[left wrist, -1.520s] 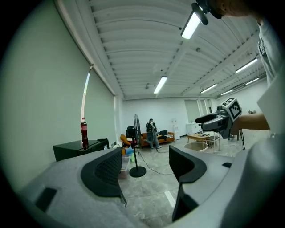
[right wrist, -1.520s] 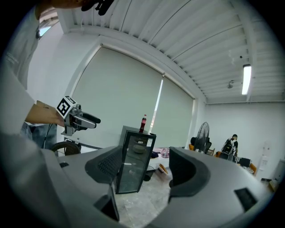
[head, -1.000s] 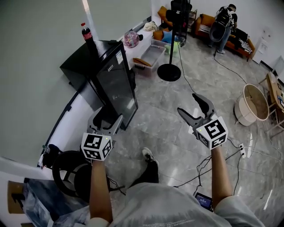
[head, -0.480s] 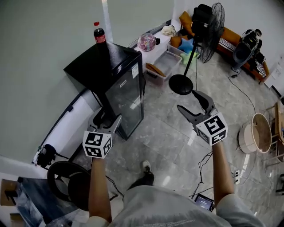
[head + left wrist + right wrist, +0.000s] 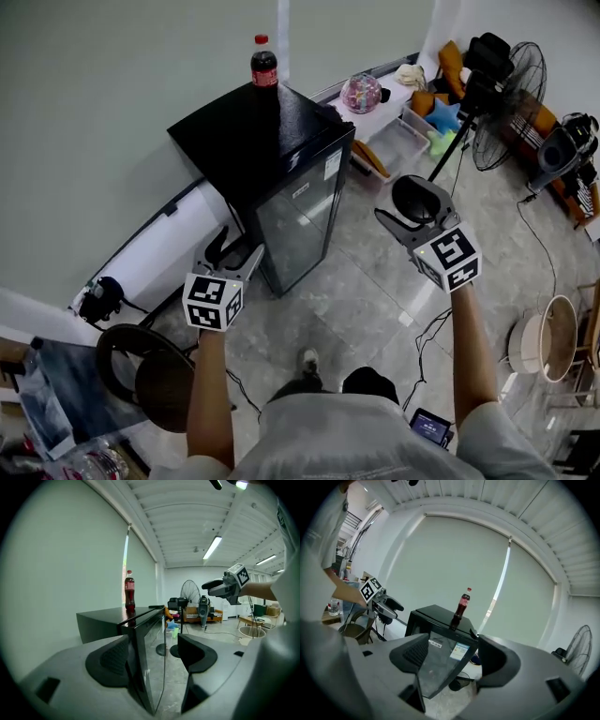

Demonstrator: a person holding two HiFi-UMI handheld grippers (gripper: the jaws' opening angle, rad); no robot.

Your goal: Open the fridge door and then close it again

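While held up in mid-air, both gaping and empty: left grey two-jaw gripper [image 5: 234, 248] near the front corner of the small black glass-door fridge [image 5: 272, 141], not touching; right grey two-jaw gripper [image 5: 401, 211] apart, out before its front. Fridge shut, set against the pale wall [image 5: 112, 103], with a red-capped cola bottle [image 5: 263, 62] upright on top.

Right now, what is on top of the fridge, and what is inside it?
A cola bottle stands upright on the black top of the fridge, near its wall-side edge. The glass door looks shut and dark, so the contents cannot be seen.
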